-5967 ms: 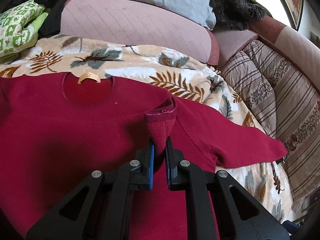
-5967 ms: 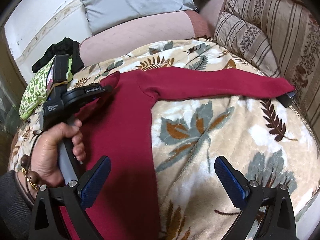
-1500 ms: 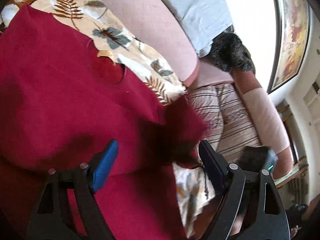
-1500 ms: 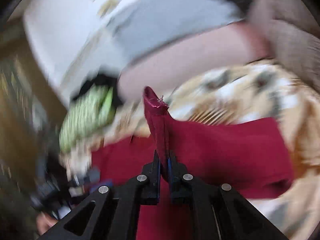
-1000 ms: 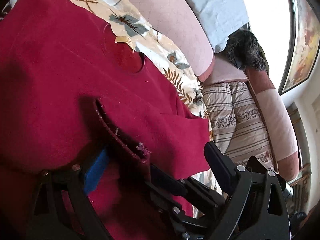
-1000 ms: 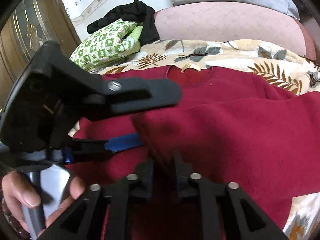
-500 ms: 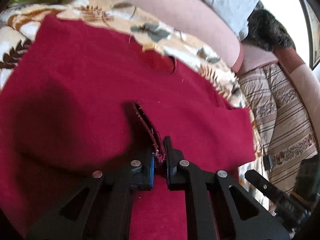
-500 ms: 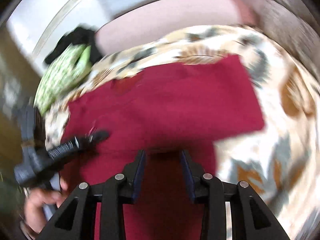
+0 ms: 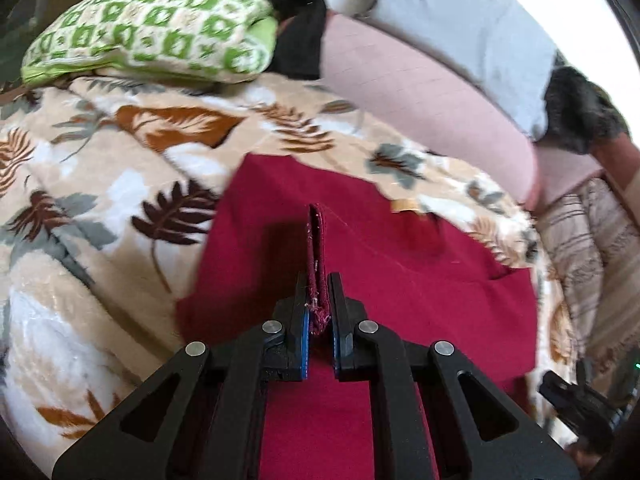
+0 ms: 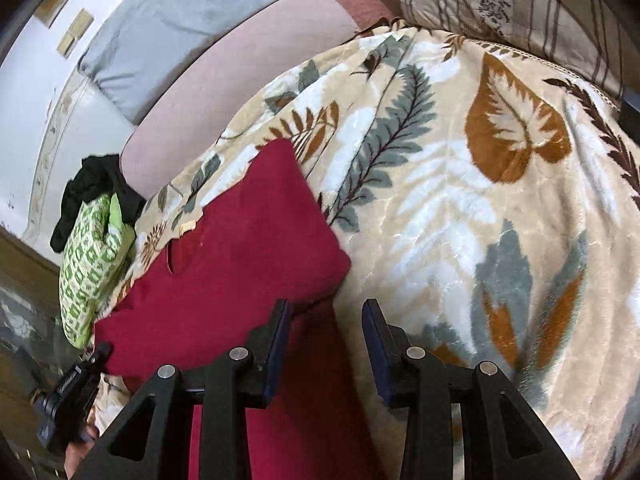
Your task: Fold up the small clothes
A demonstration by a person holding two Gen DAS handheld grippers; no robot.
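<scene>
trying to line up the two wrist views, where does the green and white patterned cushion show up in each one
Left wrist view: the green and white cushion lies at the top left, behind the leaf-print blanket, far beyond the left gripper pinching the red garment.
Right wrist view: the same cushion sits at the left edge, middle height, left of the red garment.
Shared landmark: the black clothing bunched against the cushion.

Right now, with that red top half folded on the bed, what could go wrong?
The left gripper pinches only a thin cuff edge of the red top, so the cloth could slip out mid-fold. The right gripper is open and holds nothing, so the folded part may shift or bunch when the left one pulls. The leaf-print blanket looks soft and uneven, which could leave the fold crooked.
</scene>
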